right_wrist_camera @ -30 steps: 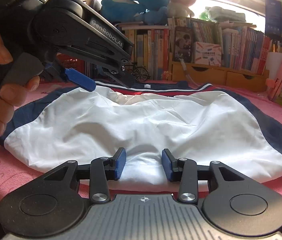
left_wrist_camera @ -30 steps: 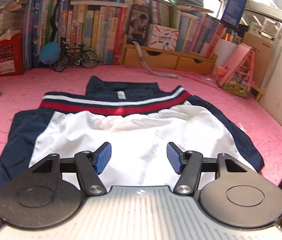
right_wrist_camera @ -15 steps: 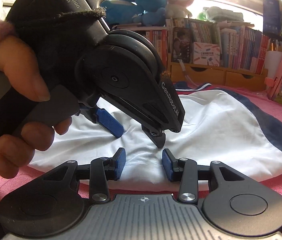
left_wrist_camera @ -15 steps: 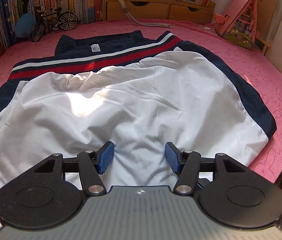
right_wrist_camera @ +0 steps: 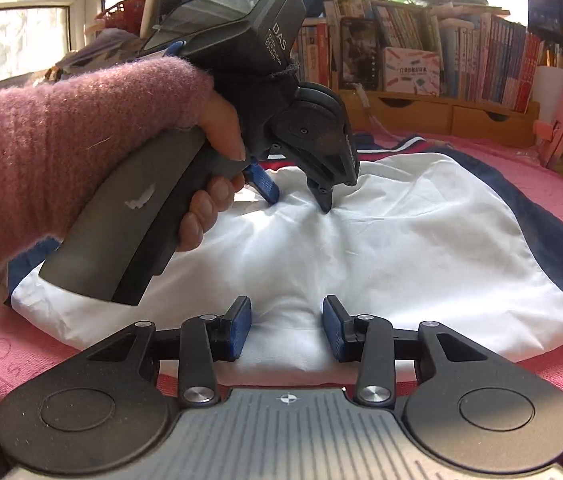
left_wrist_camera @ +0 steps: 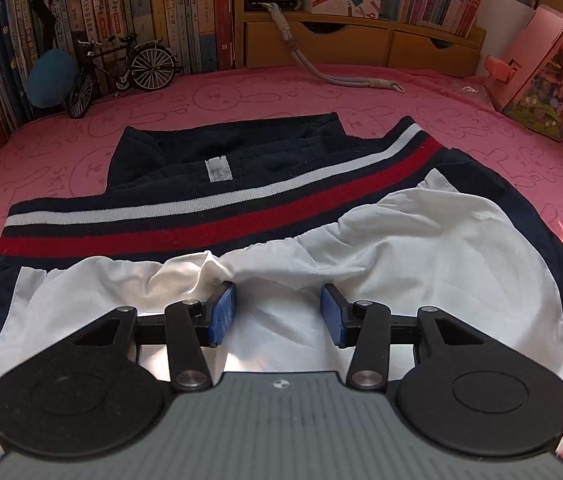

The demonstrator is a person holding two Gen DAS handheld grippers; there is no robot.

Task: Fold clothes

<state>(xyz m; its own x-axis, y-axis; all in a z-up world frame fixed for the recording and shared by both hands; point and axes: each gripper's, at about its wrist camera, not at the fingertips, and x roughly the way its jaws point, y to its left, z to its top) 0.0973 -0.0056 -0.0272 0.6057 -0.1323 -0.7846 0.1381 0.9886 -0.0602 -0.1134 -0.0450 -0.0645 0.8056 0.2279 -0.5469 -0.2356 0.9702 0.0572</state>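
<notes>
A white and navy jacket [left_wrist_camera: 421, 264] with a red and white striped band [left_wrist_camera: 241, 216] lies flat on the pink table cover [left_wrist_camera: 241, 96]. My left gripper [left_wrist_camera: 277, 314] is open, its tips pressed down on the white fabric near the striped band; it also shows from the side in the right wrist view [right_wrist_camera: 301, 200]. My right gripper [right_wrist_camera: 286, 330] is open and low over the jacket's [right_wrist_camera: 421, 248] near white hem, with cloth between its pads.
A model bicycle [left_wrist_camera: 121, 72] and a blue ball [left_wrist_camera: 51, 78] stand at the back left before a bookshelf [left_wrist_camera: 161, 8]. A pink toy house [left_wrist_camera: 537, 72] stands back right. A grey cord [left_wrist_camera: 333, 78] lies behind the jacket.
My left gripper has moved forward over the white panel toward the striped band and come down onto the cloth, bunching it. My right gripper has stayed at the hem.
</notes>
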